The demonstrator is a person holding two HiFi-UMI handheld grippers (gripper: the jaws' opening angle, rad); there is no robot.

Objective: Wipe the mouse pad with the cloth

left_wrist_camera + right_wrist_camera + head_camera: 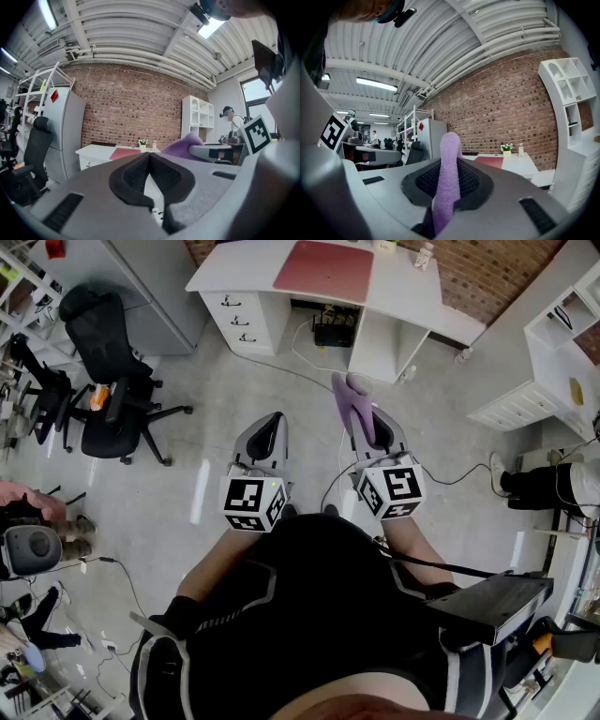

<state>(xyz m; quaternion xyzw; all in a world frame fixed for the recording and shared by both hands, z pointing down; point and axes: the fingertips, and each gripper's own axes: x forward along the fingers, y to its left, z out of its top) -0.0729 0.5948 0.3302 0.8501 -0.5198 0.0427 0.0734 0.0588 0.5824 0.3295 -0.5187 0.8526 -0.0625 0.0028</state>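
Over the grey floor point(216, 381), well short of the white table point(412, 298), the person held both tools out ahead of the body. Far left in the head view stood a black office chair point(111, 381). Next came the left hand-held gripper point(270, 420), pointed toward the table; in its own view the left hand-held gripper point(149, 158) had its dark pads pressed together at the tips with nothing between them. Beyond it, up at the far table, the red mouse pad point(323, 270) lay flat on the white top, well apart from both tools; it showed as a thin red strip in the left gripper view point(124, 153) and again in the right gripper view point(490, 161).

Right of the pad's line, the right hand-held gripper point(370, 427) was clamped on the purple cloth point(349, 397), which stuck up past the jaw tips. Its own view showed the cloth point(450, 159) pinched upright between the pads of the right hand-held gripper point(449, 185). A white shelf unit point(561, 343) stood at the far right, against the brick wall point(487, 277).
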